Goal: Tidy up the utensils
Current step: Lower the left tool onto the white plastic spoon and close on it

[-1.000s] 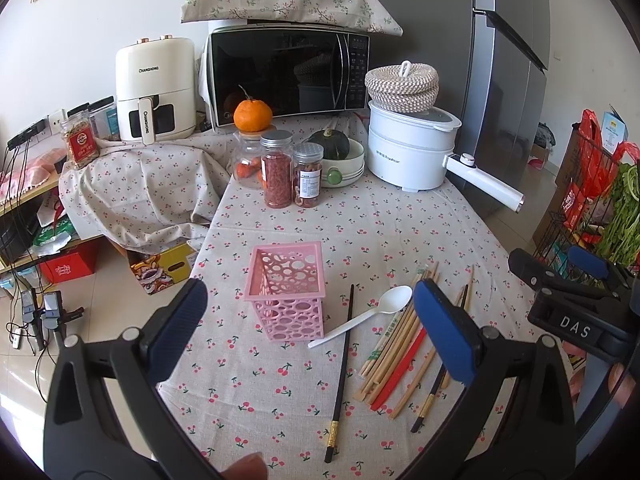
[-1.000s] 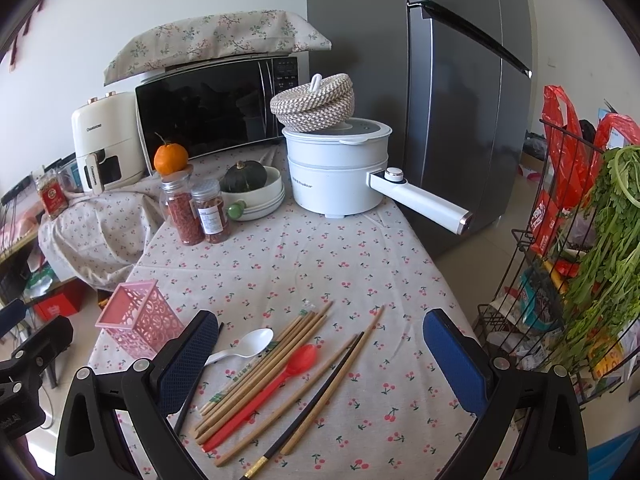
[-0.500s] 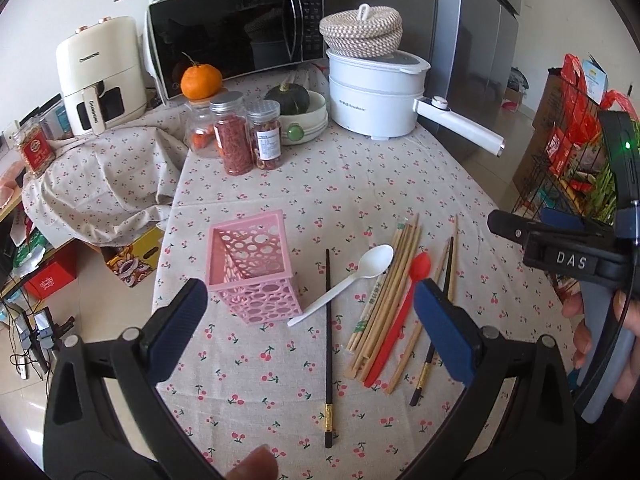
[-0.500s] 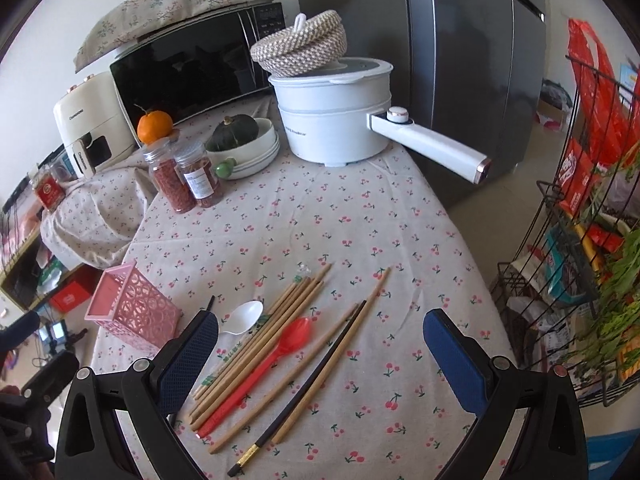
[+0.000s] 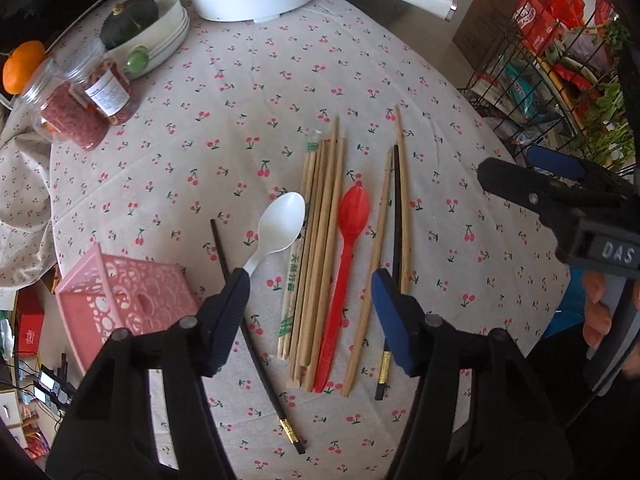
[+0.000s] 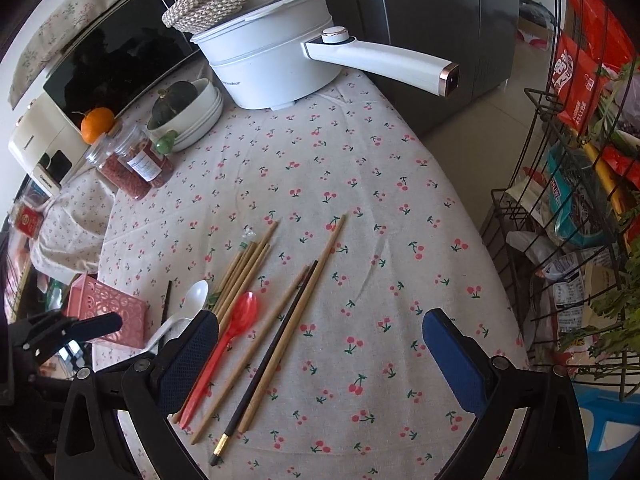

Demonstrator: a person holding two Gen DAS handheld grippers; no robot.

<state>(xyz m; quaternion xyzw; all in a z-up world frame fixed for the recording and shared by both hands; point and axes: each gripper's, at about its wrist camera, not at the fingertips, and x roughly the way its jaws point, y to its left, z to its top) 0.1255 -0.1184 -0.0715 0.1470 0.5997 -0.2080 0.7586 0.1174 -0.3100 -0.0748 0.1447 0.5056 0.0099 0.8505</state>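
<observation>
Cherry-print cloth covers the table (image 5: 360, 60), with utensils fanned across the frame's centre: a bundle of wooden chopsticks (image 5: 320, 240), a red spoon (image 5: 348, 248), a white spoon (image 5: 276, 228) and two dark chopsticks (image 5: 248, 328). At lower left sits the pink basket (image 5: 120, 300), empty as far as shows. Both tools are wide apart and hold nothing: the left tool (image 5: 310, 316) hovers over the bundle, the right tool (image 6: 320, 360) over the lower part of its view. These pieces look light, stiff and probably slippery; pinching mid-shaft would likely stop them pivoting.
</observation>
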